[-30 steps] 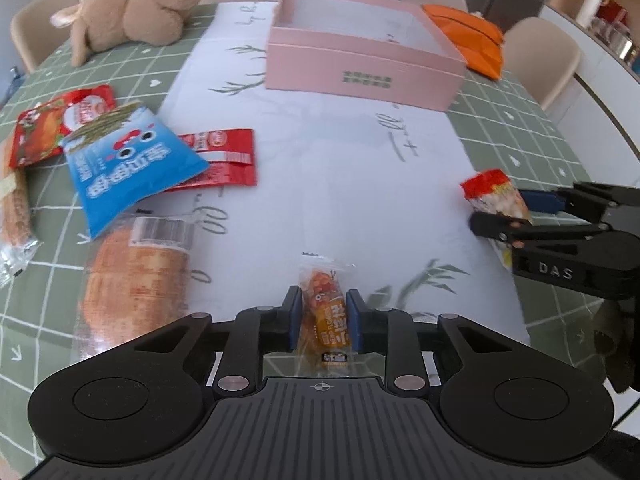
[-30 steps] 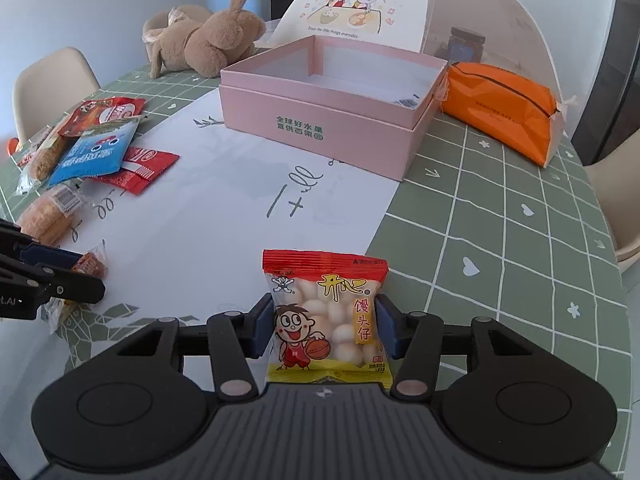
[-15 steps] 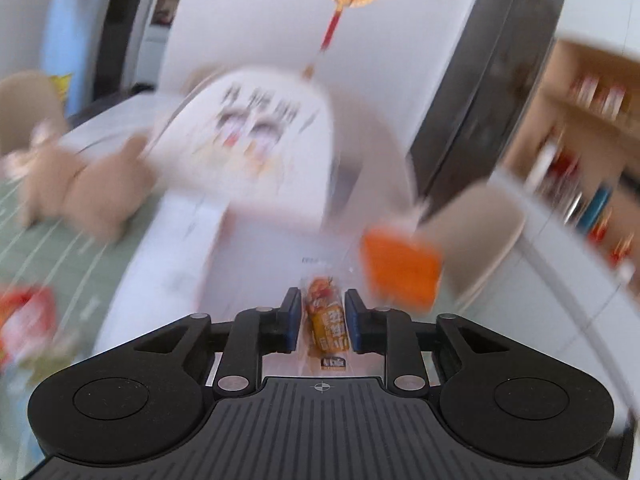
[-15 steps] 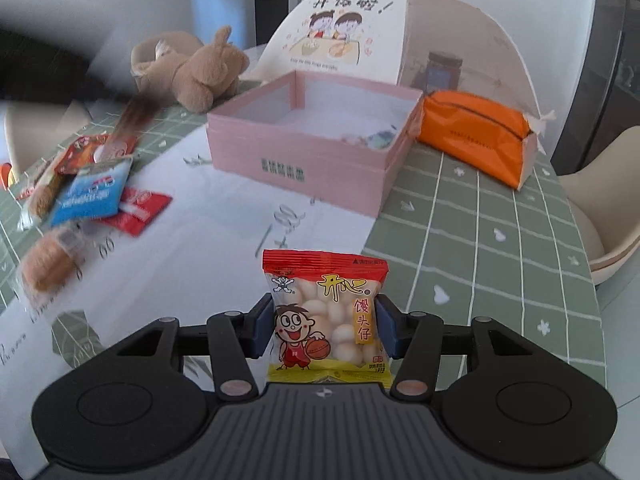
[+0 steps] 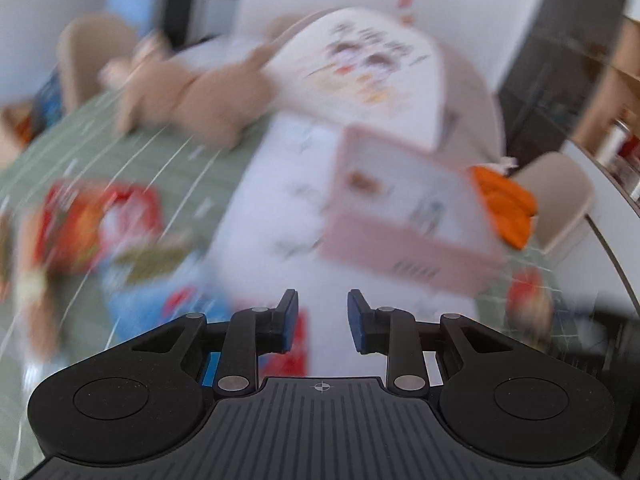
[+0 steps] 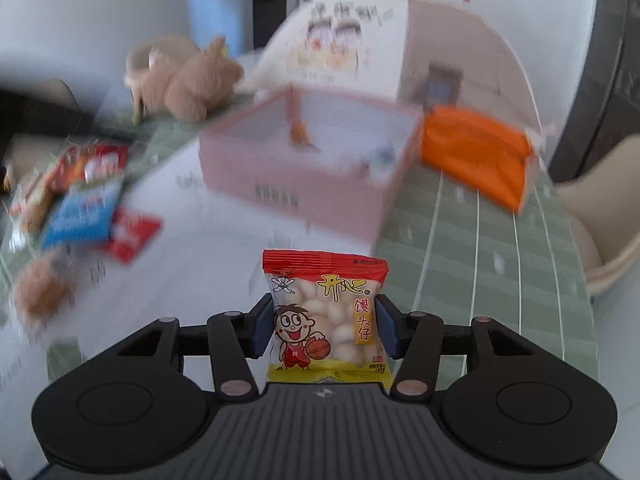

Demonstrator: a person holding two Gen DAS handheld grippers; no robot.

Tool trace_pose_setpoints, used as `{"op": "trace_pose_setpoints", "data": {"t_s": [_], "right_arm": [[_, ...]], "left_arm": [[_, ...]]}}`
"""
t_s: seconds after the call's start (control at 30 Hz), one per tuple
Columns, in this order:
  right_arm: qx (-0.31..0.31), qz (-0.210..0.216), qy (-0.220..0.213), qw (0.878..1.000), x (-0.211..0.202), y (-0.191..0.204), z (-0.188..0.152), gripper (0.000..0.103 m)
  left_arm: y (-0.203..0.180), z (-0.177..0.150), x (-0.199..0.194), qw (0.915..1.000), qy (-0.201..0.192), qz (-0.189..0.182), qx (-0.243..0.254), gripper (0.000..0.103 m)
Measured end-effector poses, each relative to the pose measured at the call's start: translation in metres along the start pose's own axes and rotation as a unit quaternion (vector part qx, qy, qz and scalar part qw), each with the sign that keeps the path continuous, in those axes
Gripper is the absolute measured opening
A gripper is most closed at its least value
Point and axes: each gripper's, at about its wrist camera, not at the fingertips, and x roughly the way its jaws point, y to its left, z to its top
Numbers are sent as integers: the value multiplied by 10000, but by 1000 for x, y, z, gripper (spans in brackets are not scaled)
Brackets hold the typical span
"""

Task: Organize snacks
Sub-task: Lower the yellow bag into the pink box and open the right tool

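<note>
The right gripper [image 6: 325,326] had its jaws clenched on a small snack packet [image 6: 326,318], red across the top and yellow along the bottom, printed with a cartoon child and a basketball; the blue pads pressed its two sides and the packet stood upright between them, lifted clear of the counter [image 6: 480,240]. The left gripper [image 5: 323,315] had its jaws released, with a clear gap between the blue pads and nothing in it; they had just been opening.

Beyond the jaws, toward the far edge of the counter, stood the open pink box [image 6: 304,176], with a small orange-brown item [image 6: 298,132] lying inside near its back wall; what it was could not be told through the blur. Just beside the box, on the counter's right edge, lay an orange pouch [image 6: 476,156]. A domed white food cover [image 6: 340,36] with cartoon figures stood behind the box, and a tan plush toy [image 6: 192,84] lay at the far left corner. Along the left edge lay the remaining snacks: a blue packet [image 6: 82,216], red packets [image 6: 132,232], and a wrapped bun [image 6: 40,288]. A green checked cloth [image 6: 460,264] covered the counter, with a white runner [image 5: 264,216] down its middle.
</note>
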Motion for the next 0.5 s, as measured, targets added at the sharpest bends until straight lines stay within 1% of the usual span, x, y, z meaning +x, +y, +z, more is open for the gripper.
{"op": "trace_pose_setpoints", "data": {"t_s": [0.1, 0.13, 0.17, 0.2, 0.23, 0.27, 0.33, 0.37, 0.4, 0.5], "right_arm": [[-369, -414, -640, 9964, 20, 15, 57, 53], [-455, -492, -843, 9942, 30, 19, 74, 55], [-561, -566, -855, 9931, 43, 24, 86, 68], [-672, -647, -672, 9934, 58, 30, 98, 72], [-690, -615, -511, 9944, 67, 35, 104, 72], [-633, -470, -443, 9959, 71, 38, 104, 71], [-441, 127, -278, 9986, 72, 47, 96, 71], [-339, 450, -128, 9983, 74, 52, 89, 71], [-272, 671, 11, 9974, 75, 59, 83, 71], [-166, 1291, 450, 9905, 79, 81, 64, 71]], "left_arm": [[18, -5, -4, 9994, 9, 254, -239, 30], [22, -6, -8, 9990, -29, 367, -262, 30], [26, -6, -12, 9987, -83, 433, -257, 30], [29, -5, -17, 9984, -160, 497, -237, 30], [36, -7, -25, 9977, -243, 593, -217, 30], [41, -8, -32, 9969, -294, 700, -216, 30], [59, -14, -41, 9941, -303, 988, -320, 30], [66, -18, -46, 9929, -258, 1082, -418, 30], [73, -23, -50, 9920, -198, 1134, -525, 30], [84, -38, -58, 9912, -91, 1108, -725, 30]]}}
